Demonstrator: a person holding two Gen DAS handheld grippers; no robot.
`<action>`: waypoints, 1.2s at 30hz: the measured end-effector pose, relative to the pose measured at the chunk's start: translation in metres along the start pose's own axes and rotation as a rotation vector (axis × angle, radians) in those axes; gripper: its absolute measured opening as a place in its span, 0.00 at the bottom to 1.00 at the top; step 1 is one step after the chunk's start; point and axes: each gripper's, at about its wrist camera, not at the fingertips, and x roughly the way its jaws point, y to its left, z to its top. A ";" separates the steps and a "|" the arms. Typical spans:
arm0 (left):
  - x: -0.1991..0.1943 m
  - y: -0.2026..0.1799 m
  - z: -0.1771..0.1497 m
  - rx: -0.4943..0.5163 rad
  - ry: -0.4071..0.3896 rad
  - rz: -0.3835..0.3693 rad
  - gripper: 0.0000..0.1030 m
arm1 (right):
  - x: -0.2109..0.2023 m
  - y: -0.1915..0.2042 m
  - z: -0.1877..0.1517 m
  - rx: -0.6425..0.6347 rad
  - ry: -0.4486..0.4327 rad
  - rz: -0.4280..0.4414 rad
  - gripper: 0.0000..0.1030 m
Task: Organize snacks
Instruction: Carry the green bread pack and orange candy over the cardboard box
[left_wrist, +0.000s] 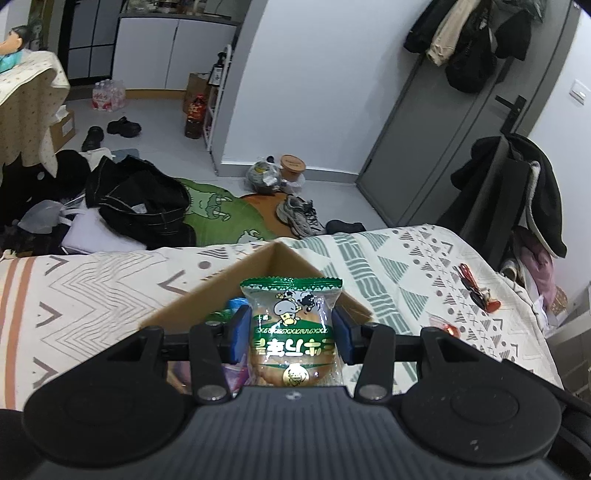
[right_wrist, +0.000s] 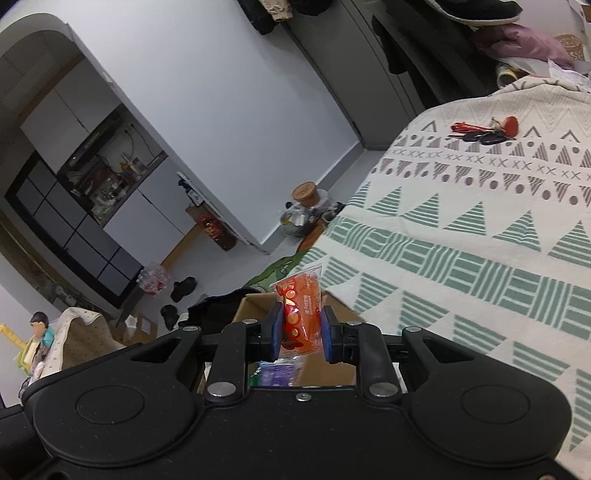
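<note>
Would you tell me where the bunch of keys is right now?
The keys lie on the patterned cloth at the upper right of the right wrist view, well beyond the cardboard box; the left wrist view shows them right of that box.

A green-topped clear bread packet (left_wrist: 293, 332), printed with a cartoon cow, stands upright above the open cardboard box (left_wrist: 236, 275) on the patterned bed. An orange-red snack packet (right_wrist: 300, 315) hangs tilted over the same box.
</note>
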 end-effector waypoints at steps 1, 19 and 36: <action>0.000 0.004 0.001 -0.006 0.000 0.004 0.45 | 0.001 0.002 -0.002 0.000 0.003 0.006 0.20; 0.038 0.051 0.016 -0.076 0.058 0.012 0.45 | 0.043 0.014 -0.021 -0.044 0.082 -0.010 0.20; 0.113 0.040 0.039 -0.057 0.176 -0.024 0.45 | 0.103 0.008 -0.010 -0.013 0.147 -0.031 0.20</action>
